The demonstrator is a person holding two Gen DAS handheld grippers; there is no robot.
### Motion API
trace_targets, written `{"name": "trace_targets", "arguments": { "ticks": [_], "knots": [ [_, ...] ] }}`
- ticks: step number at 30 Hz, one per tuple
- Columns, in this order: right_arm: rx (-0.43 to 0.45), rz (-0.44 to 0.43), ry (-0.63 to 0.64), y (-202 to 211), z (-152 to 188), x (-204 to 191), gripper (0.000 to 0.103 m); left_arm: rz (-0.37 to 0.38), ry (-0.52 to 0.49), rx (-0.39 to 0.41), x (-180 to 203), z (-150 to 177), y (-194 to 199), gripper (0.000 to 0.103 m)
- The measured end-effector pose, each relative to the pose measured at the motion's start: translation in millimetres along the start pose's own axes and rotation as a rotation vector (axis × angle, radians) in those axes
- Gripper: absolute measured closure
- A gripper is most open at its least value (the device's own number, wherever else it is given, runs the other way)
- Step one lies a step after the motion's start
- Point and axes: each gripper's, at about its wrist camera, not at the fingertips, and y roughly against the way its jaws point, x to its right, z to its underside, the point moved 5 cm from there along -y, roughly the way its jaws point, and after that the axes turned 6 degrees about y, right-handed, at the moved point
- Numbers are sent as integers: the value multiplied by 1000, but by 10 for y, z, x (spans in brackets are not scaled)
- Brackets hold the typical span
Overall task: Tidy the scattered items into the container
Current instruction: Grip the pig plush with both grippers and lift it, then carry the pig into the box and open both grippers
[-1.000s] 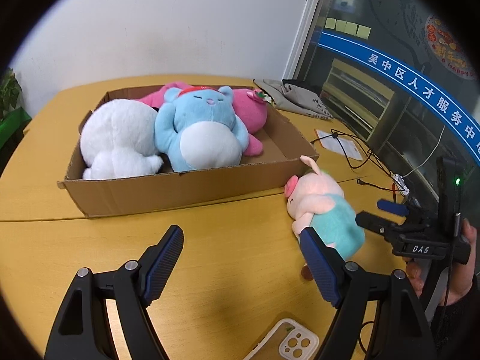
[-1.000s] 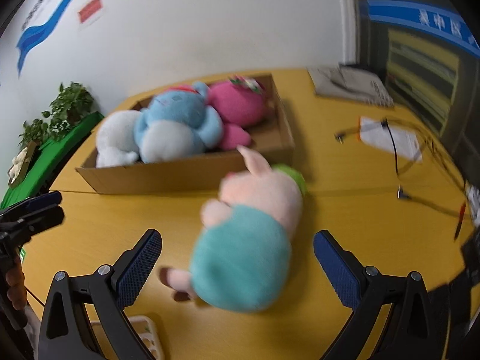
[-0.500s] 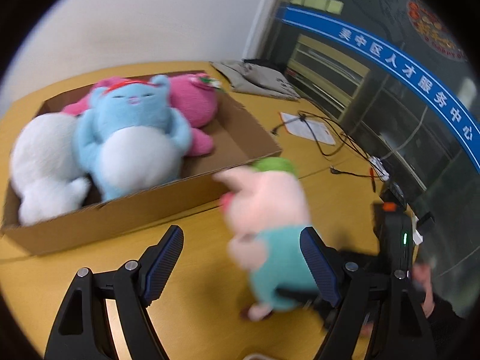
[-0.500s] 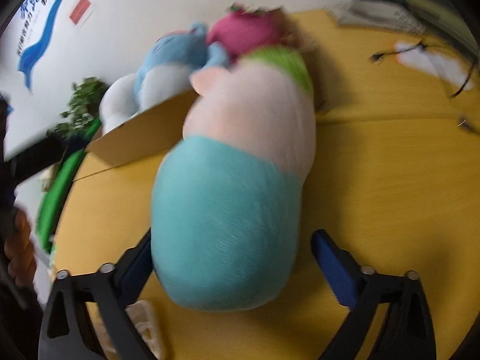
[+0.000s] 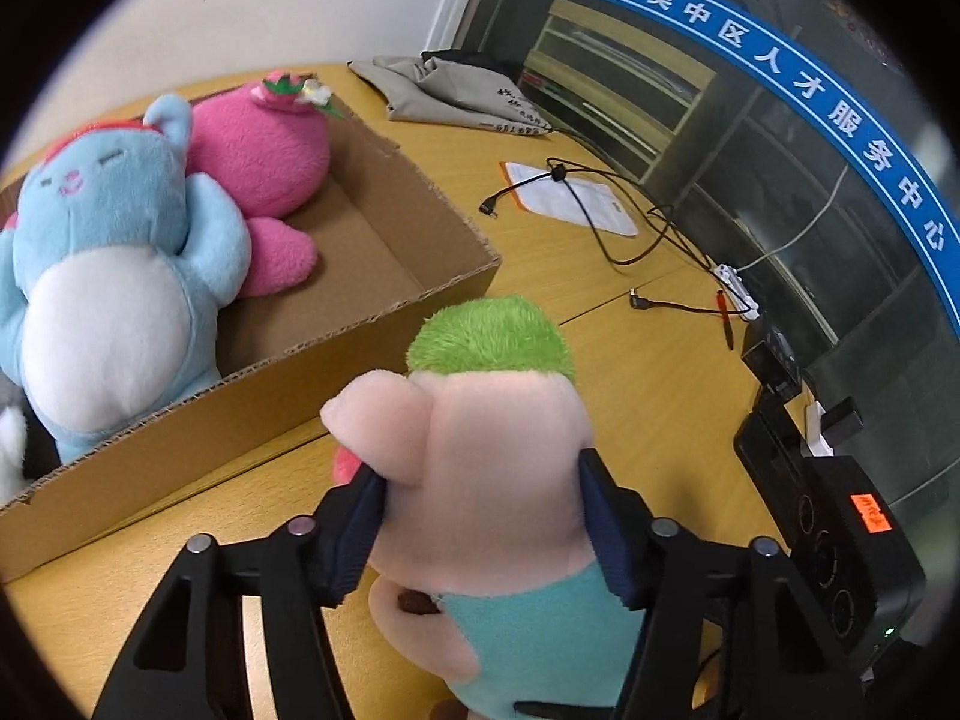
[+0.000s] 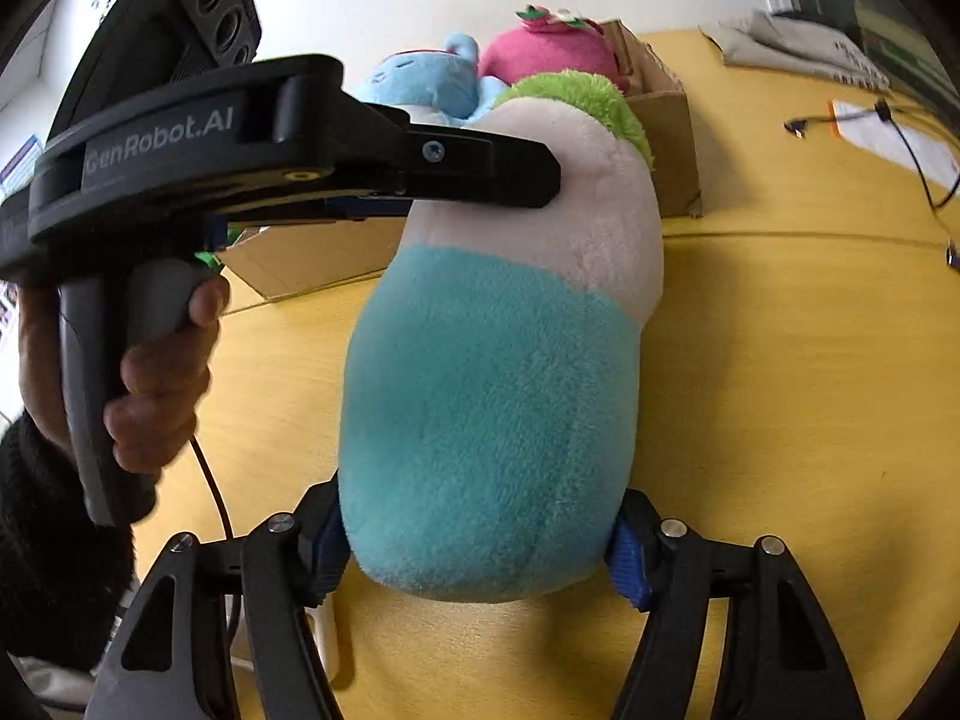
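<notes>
Pig plush [image 5: 492,480], pink-bodied with a teal lower half and a green tuft on top, sits nearest to both cameras, gripped twice over. The left gripper [image 5: 483,531] has its blue-padded fingers [image 5: 603,531] pressed into the pink upper body from both sides, and in the right wrist view that same tool reaches in from the left with its black tip against the pink part, a hand [image 6: 156,372] wrapped round its grey handle. The right gripper [image 6: 480,546] is clamped on the teal lower half [image 6: 492,420], its fingers [image 6: 624,552] sinking into the fur at either side. The toy appears lifted off the yellow wooden surface [image 5: 648,372], though contact underneath is hidden. Just beyond it, to the left, lies the open cardboard box [image 5: 372,324], its near wall close to the pig's head. Inside rest a blue bear plush [image 5: 114,276] with a white belly and, farther back against the right wall, a pink plush [image 5: 264,156] topped with a strawberry ornament. Farther right on the surface lie black cables [image 5: 636,228] over a white sheet [image 5: 576,204], and at the far edge a folded grey cloth bag [image 5: 456,93].
</notes>
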Motion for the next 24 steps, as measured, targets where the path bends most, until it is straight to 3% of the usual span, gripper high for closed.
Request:
{"name": "trace_targets", "arguments": {
  "ticks": [4,8,12,15,17,21,24],
  "knots": [
    [51,-25,38,201,-171,-80,32,-18,-38,82,103,-190,370,43],
    [132,-43,114,430,-689,-161,32,-43,-82,170,190,-721,724,43],
    [190,-35,150,404,-1307,-10,32,-95,-110,200,133,-1343,737,43],
    [210,-32,135,211,-1711,233,32,-137,-107,174,-36,-1772,490,43],
    [203,-36,108,1,-1860,437,32,-162,-78,117,-224,-1963,179,43],
    [134,-84,4,-459,-1841,783,26,-188,-24,-6,-544,-1974,-452,43],
    [104,-39,58,-542,-1749,810,24,-120,49,-28,-731,-1912,-680,43]
  ]
}}
